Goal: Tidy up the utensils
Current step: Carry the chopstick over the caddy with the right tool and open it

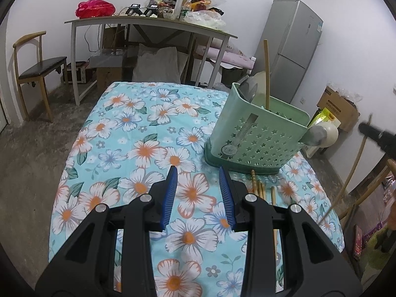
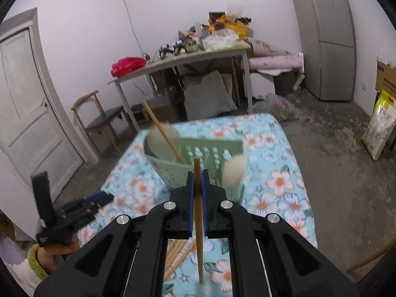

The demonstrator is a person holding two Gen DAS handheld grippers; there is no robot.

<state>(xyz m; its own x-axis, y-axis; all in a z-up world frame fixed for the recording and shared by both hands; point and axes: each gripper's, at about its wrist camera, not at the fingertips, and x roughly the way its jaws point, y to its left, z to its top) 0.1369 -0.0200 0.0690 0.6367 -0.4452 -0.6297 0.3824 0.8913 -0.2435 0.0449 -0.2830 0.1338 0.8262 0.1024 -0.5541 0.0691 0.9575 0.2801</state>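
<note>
**Right gripper pinching one chopstick above the holder; left gripper spread, empty**

Right gripper (image 2: 197, 173): black body, blue ribbed pads pressed onto a single light wooden chopstick (image 2: 198, 222). The stick runs near-vertical through the pads; upper tip shows just above the fingertips, lower end hangs over the cloth. The view is motion-blurred.

Pale green plastic utensil holder with star-shaped perforations (image 1: 257, 133) stands upright on the table covered by a turquoise cloth printed with white and orange flowers (image 1: 138, 133). In the right wrist view the holder (image 2: 173, 170) sits directly beyond the pinched chopstick. Contents: one wooden chopstick leaning inside (image 1: 266, 74), a grey metal spoon bowl and a cream spoon bowl (image 1: 257, 85) at the back compartment. A further grey and cream spoon pair (image 1: 321, 135) shows at the holder's right end; whether inside or beside it, cannot tell.

Loose wooden chopsticks (image 1: 258, 185) lie on the cloth just in front of the holder's base, partly hidden by the left gripper's right finger. Count unclear.

Left gripper (image 1: 199, 170): fingers spread wide, nothing between the pads, low over the cloth, tips near the holder's front.

Background: grey cluttered table (image 1: 153, 22), silver refrigerator (image 1: 294, 44), wooden chair (image 1: 37, 69).
</note>
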